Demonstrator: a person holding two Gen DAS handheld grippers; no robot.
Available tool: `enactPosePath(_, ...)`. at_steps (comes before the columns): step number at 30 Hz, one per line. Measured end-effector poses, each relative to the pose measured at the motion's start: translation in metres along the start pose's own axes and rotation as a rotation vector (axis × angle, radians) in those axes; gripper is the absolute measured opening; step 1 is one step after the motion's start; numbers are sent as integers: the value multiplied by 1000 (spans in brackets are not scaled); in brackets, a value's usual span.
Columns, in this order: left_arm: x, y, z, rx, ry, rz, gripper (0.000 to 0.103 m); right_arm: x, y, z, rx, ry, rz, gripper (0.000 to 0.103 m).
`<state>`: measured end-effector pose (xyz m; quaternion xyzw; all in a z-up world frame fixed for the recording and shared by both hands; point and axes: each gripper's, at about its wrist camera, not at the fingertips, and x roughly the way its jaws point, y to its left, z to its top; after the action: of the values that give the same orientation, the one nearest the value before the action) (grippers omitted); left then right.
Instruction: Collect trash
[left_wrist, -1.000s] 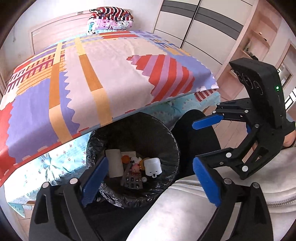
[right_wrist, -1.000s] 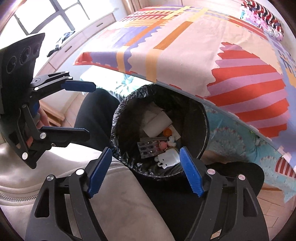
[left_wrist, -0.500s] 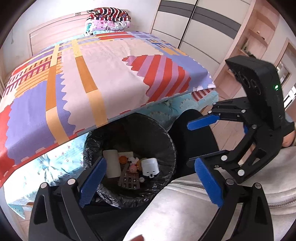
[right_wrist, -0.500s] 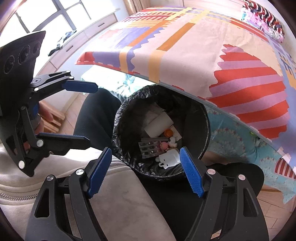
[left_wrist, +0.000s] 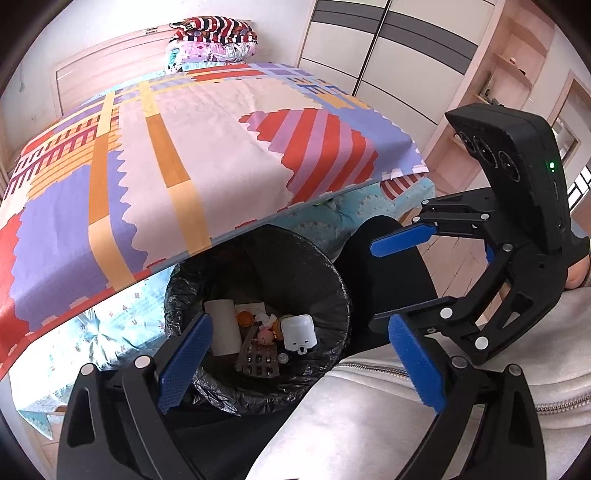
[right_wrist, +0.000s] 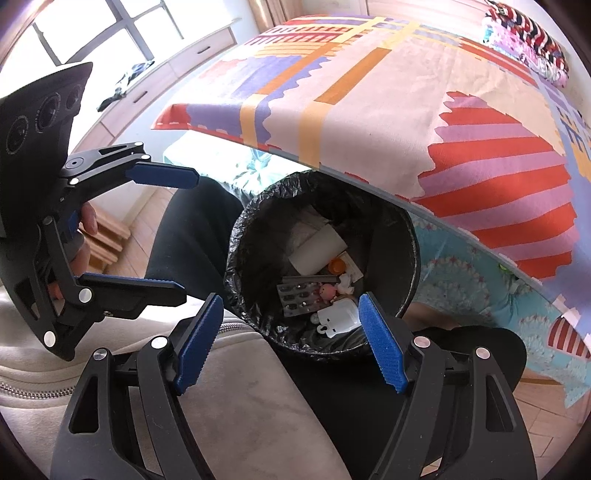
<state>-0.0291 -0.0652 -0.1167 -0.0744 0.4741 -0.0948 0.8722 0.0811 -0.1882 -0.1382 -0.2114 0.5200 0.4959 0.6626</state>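
1. Left gripper (left_wrist: 299, 363) is spread wide and holds nothing, above the trash bin (left_wrist: 332, 280)
2. Right gripper (right_wrist: 290, 341) gapes equally, empty
3. The black-lined bin sits at the bed's (left_wrist: 221, 147) 6 o'clock edge, with a white roll (right_wrist: 317, 249), blister pack (right_wrist: 297, 297) and white case (right_wrist: 338, 319) inside

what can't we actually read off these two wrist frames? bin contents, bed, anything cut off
- Trash bin: its base and outside wall, hidden in both views by its rim, the bed edge and the person's legs.
- White paper roll: what lies beneath it, covered by the pile.
- Blister pack: print, too small.
- Bedspread: far corners, cut by the fisheye edge.
- Left gripper and right gripper: handles, out of frame.
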Motion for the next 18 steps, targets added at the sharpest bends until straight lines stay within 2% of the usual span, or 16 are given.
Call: enactPosePath(18, -1, -1, 0, 2, -8, -3, 93, -1, 1, 1, -4, -5, 2, 75)
